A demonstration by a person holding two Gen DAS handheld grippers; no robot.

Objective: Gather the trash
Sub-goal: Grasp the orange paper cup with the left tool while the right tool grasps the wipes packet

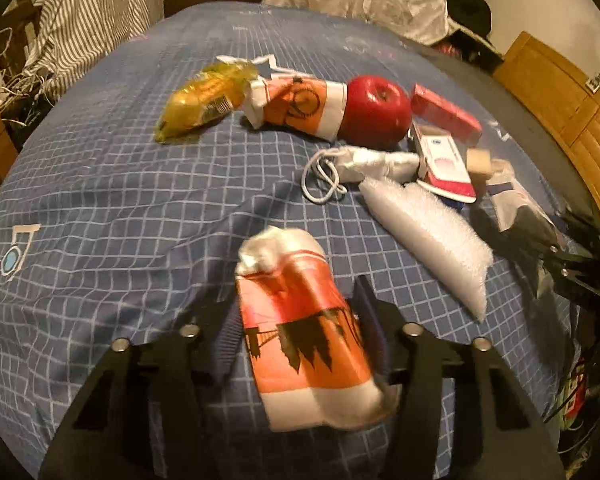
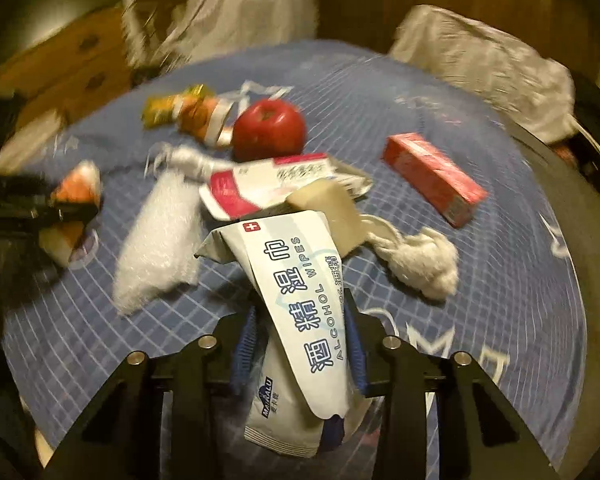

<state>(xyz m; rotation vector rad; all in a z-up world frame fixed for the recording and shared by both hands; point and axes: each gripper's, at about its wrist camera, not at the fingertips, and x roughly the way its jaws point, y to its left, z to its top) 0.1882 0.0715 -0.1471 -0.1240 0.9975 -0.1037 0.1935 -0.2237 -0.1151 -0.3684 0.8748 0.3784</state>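
Two pieces of trash are in the grippers. The left gripper [image 1: 300, 344] has its jaws closed on a crumpled orange-and-white paper cup [image 1: 304, 336], low over the blue checked bedspread [image 1: 100, 184]. The right gripper [image 2: 300, 344] pinches an alcohol wipes packet [image 2: 300, 312]. At twelve o'clock from that packet lie a red-and-white box [image 2: 260, 188] and a red apple [image 2: 270, 128]; a red carton [image 2: 432, 178] lies at two o'clock, bubble wrap [image 2: 156, 244] at ten.

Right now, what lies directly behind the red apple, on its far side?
Behind the red apple only the blue checked bedsheet shows, with a crumpled white plastic bag at the far edge. The sheet where the apple rests is hidden.
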